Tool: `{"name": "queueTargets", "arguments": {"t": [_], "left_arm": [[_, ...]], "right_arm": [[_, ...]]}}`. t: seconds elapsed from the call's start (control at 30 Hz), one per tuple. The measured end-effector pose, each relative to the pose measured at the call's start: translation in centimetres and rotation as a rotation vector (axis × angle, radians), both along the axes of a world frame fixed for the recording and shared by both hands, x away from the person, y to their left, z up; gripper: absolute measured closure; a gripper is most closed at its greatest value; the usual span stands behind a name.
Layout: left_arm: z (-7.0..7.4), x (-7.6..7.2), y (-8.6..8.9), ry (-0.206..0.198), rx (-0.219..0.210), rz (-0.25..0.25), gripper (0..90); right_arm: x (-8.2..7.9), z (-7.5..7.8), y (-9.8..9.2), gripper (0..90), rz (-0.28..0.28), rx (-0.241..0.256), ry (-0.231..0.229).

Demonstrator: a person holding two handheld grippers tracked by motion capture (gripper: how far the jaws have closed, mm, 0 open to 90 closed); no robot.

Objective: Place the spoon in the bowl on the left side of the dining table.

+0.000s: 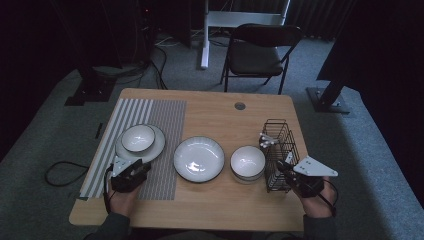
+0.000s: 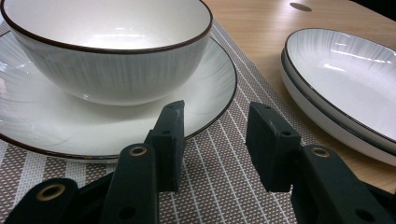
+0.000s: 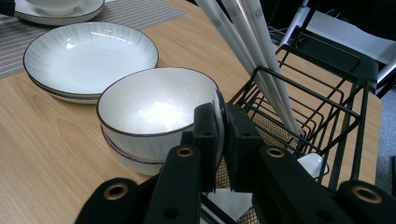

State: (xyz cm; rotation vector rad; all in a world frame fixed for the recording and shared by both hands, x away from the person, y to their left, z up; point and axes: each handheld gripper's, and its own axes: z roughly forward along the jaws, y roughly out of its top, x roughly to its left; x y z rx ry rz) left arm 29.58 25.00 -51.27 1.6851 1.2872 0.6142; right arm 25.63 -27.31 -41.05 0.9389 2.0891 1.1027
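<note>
Jaws of left gripper [image 2: 212, 144] parted, empty; right gripper [image 3: 222, 142] closed.

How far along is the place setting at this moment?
Done: one bowl sits on a plate on the striped placemat. In hand: nothing; the left claw is open just short of that plate, the right claw shut beside the wire basket. Likely left: white utensils stand in the basket; stacked plates and stacked bowls wait on bare wood.
</note>
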Motion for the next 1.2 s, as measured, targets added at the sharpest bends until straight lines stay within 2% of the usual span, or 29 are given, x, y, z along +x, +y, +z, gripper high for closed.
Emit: {"name": "queueTargets", "arguments": {"t": [0.1,0.27,0.5,0.83,1.2], "left_arm": [[0.0,0.0,-0.1,0.001,0.003,-0.001,58.2],[0.1,-0.1,-0.1,-0.001,0.008,-0.003,58.1],[0.0,-0.3,-0.5,-0.005,0.036,-0.016,56.3],[-0.1,-0.5,-1.0,-0.012,0.079,-0.033,55.3],[0.0,-1.0,-1.3,-0.022,0.088,-0.049,55.3]], "right_arm": [[0.0,0.0,0.1,85.1,0.011,-0.014,-0.009],[-0.1,0.1,0.1,85.3,-0.003,-0.019,-0.021],[-0.3,0.5,0.0,85.2,-0.004,-0.021,-0.038],[-0.3,1.4,0.1,85.3,-0.010,-0.043,-0.068],[-0.1,3.0,0.2,85.3,-0.007,-0.057,-0.110]]}}
